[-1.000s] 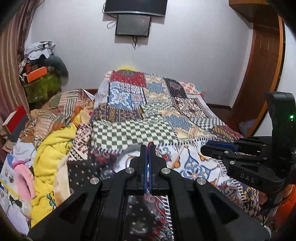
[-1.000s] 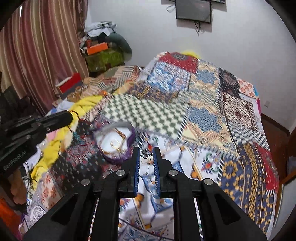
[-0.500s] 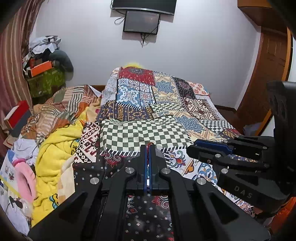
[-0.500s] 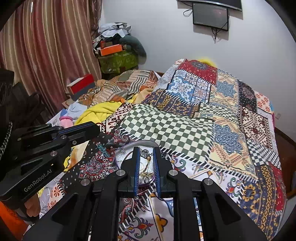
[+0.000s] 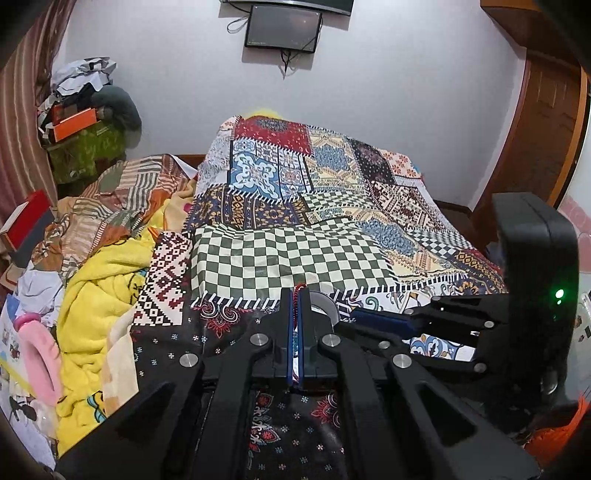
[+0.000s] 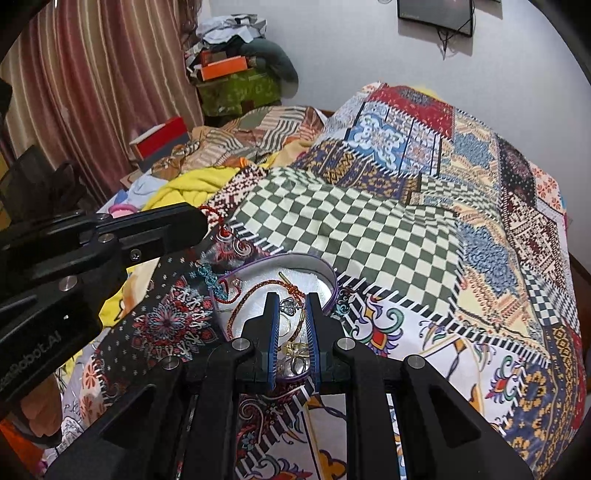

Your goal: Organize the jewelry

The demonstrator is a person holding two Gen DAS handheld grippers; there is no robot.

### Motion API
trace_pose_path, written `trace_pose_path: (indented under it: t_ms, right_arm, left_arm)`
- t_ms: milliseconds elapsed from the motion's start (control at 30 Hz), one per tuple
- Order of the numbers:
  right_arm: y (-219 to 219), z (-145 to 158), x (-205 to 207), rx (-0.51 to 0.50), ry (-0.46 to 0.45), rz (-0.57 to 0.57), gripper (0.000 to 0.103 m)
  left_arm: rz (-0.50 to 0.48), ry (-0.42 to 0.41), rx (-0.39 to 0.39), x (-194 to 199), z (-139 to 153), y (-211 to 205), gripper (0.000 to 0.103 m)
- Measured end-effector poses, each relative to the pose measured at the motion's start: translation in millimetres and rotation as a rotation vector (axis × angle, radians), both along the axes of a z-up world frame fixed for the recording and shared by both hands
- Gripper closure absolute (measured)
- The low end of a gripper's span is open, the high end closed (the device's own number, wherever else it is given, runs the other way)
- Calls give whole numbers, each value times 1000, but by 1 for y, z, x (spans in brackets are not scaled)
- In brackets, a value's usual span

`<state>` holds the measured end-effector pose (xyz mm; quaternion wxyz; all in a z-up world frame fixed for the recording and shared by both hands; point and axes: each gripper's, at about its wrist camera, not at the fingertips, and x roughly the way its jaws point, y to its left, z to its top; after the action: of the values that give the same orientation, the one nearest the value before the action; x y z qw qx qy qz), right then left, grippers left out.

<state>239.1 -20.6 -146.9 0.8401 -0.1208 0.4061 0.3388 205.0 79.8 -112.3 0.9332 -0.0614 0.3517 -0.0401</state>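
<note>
Low in the centre frame, right gripper fingers narrowly pinch a light, delicate silver charm over the tray; left gripper fingers clamp limp red cord.

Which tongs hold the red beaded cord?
The left tongs, shut on the red beaded cord. The right tongs grip a small silver charm over the jewelry tray.

Grippers: two, left gripper and right gripper
Jewelry trays: one, round jewelry tray
Patchwork bedspreads: one
Wall screens: one
Red cord bracelets: at least two, one held, another in tray
</note>
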Motion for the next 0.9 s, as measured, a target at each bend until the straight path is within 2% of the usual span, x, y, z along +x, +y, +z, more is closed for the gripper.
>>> trace_pose_path:
  t_ms: [467, 733, 900]
  right_arm:
    - [9, -25, 8, -44, 47, 26, 90]
    - [11, -22, 4, -57, 53, 58, 89]
    - [3, -10, -1, -43, 31, 39, 70]
  left_arm:
    - [-17, 107, -58, 24, -33, 5, 103]
    - [-18, 99, -36, 21, -24, 1, 101]
    - [-1, 69, -32, 12, -8, 5, 94]
